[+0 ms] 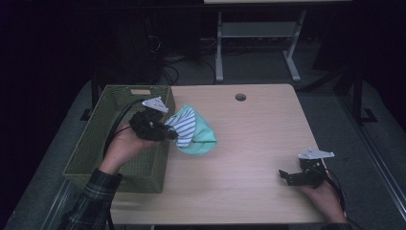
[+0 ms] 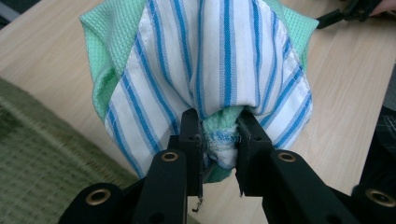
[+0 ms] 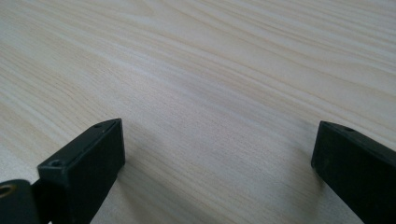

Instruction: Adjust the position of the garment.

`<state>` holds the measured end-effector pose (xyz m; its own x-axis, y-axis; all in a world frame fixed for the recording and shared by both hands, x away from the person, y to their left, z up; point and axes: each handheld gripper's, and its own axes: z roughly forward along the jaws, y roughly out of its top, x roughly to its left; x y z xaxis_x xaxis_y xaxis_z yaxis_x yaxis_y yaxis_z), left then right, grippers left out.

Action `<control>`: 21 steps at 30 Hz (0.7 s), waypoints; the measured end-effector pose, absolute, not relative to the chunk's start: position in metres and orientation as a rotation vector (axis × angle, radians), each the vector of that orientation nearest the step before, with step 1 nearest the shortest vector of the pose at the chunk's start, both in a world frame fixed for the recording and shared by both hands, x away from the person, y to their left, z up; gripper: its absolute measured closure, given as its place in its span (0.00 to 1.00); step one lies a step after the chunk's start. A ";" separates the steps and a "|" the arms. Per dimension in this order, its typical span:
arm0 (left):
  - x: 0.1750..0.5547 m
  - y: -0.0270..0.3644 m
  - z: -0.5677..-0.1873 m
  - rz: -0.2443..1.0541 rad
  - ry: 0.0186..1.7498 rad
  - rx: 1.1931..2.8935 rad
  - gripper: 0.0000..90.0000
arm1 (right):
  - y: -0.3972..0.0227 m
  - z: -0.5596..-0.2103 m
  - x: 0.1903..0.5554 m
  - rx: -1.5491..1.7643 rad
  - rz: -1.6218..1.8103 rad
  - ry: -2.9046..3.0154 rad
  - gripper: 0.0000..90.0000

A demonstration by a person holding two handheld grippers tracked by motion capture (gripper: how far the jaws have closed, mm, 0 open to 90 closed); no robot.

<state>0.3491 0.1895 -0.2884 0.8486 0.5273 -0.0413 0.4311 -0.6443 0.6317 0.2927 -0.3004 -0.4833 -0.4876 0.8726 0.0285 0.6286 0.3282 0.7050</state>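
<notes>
A bundle of cloths hangs from my left gripper: a white cloth with blue stripes wrapped over a mint-green cloth. In the left gripper view the two black jaws pinch a fold of both the striped cloth and the green cloth, so my left gripper is shut on them. The bundle hangs just right of the green woven basket. My right gripper rests low over the table's right front with its jaws wide apart. Between them lies bare wood, seen past my right gripper.
The light wooden table has a round cable hole near its far edge. The basket sits at the table's left edge. Beyond the table stand a desk frame and cables on a dark floor.
</notes>
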 end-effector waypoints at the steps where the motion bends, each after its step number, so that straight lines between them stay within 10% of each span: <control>1: 0.349 0.192 -0.288 0.197 0.701 2.362 0.83 | -0.300 -0.483 0.293 1.334 0.948 2.243 0.02; 21: 0.354 0.259 -0.281 0.294 0.906 2.275 0.83 | -0.300 -0.483 0.292 1.330 0.948 2.246 0.03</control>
